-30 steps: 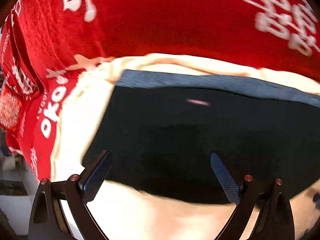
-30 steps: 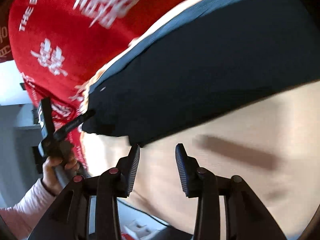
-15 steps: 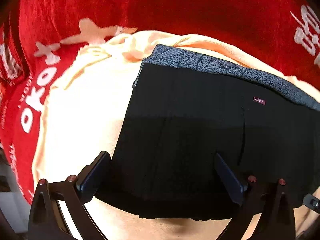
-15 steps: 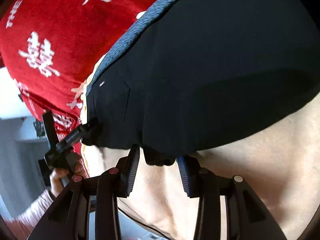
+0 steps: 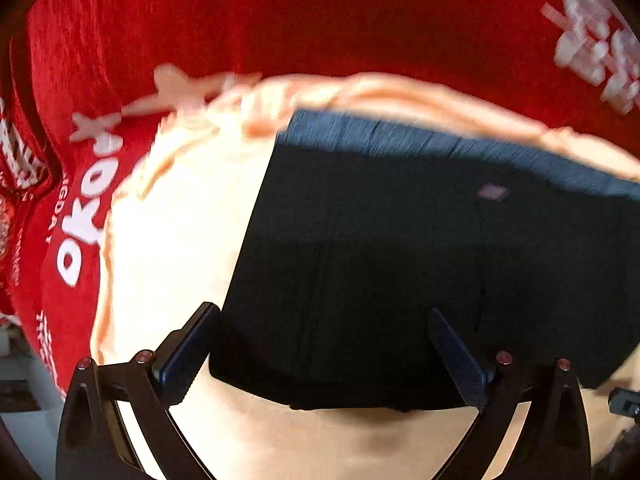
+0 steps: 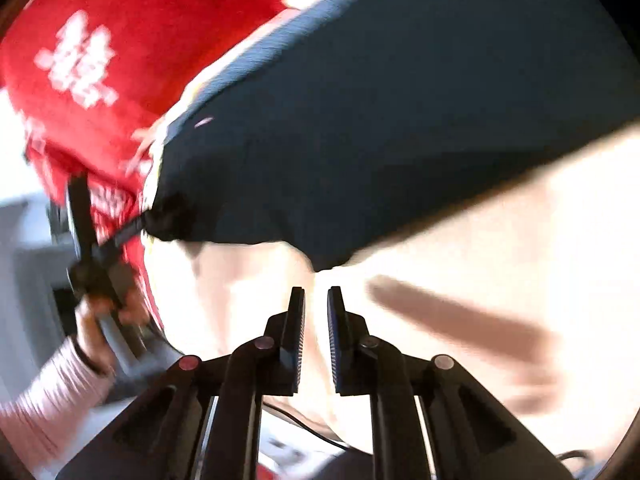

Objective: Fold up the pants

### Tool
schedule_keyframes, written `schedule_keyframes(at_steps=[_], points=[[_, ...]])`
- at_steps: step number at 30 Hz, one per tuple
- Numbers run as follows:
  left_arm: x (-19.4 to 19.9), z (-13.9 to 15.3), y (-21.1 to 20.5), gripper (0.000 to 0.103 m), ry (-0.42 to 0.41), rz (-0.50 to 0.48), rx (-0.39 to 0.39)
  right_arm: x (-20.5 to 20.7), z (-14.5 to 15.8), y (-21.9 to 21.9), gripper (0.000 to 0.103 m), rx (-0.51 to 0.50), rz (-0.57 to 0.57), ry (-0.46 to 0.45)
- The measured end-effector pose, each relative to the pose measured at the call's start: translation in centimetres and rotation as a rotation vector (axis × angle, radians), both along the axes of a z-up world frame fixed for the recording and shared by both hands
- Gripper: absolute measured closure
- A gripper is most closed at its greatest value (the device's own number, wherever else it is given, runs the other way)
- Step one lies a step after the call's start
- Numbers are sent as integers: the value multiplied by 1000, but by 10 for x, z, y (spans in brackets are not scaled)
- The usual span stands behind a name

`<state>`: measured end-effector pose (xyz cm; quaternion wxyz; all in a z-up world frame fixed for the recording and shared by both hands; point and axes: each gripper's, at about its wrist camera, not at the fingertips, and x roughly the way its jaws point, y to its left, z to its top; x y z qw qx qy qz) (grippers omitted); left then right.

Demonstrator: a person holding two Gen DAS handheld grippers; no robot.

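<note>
Dark folded pants (image 5: 400, 260) with a grey-blue waistband lie flat on a pale peach cloth (image 5: 176, 232). My left gripper (image 5: 320, 344) is wide open over the pants' near edge, one finger at the left corner. In the right wrist view the pants (image 6: 380, 120) fill the upper part. My right gripper (image 6: 316, 300) is nearly closed and empty, just short of the pants' near edge. The left gripper shows there too (image 6: 160, 220), at the pants' left corner.
A red blanket with white lettering (image 5: 320, 20) lies under the peach cloth and hangs over the left edge. The person's hand and pink sleeve (image 6: 60, 368) are at the lower left. A dark shadow crosses the peach cloth on the right.
My right gripper has drawn back from the pants' near edge and narrowed its fingers. The left gripper stayed wide open over the pants, shifting slightly.
</note>
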<state>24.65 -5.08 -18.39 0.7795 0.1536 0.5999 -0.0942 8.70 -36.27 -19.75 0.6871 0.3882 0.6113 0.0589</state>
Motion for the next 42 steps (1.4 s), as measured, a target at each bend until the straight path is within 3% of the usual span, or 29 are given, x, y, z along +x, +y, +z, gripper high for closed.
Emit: schedule_keyframes(at_steps=[4,7,10,12,14,20,22,25,32,37,42], points=[[21,24,-27,0,-76,-38,-36,52,30,-26,69,-173,16,-98],[47,12,-51,0,-87,-14,-47,100,23,-49,69,-222,-35,-106],[58,-15,-60,0,-65,4,7,135,4,-57,69,-263,-19,-70],[58,-36,-56,0,-49,11,49,143,-11,-61,69,-293,-5,-34],[57,-37,-45,0,-70,24,13,144,-22,-69,71,-272,-13,-31],[56,-20,-28,0,-38,44,56,120,1,-94,65,-245,-118,-51],[40,-4,-31,0,-42,19,52,104,11,-94,51,-242,-117,-41],[13,12,-44,0,-37,-19,52,72,20,-94,50,-235,-105,-19],[-72,33,-108,0,31,-93,11,-18,23,-112,46,-211,-170,90],[-109,32,-164,0,103,-106,-32,-74,20,-139,46,-182,-275,144],[-139,30,-231,0,143,-175,-9,-111,20,-167,46,-166,-351,161]])
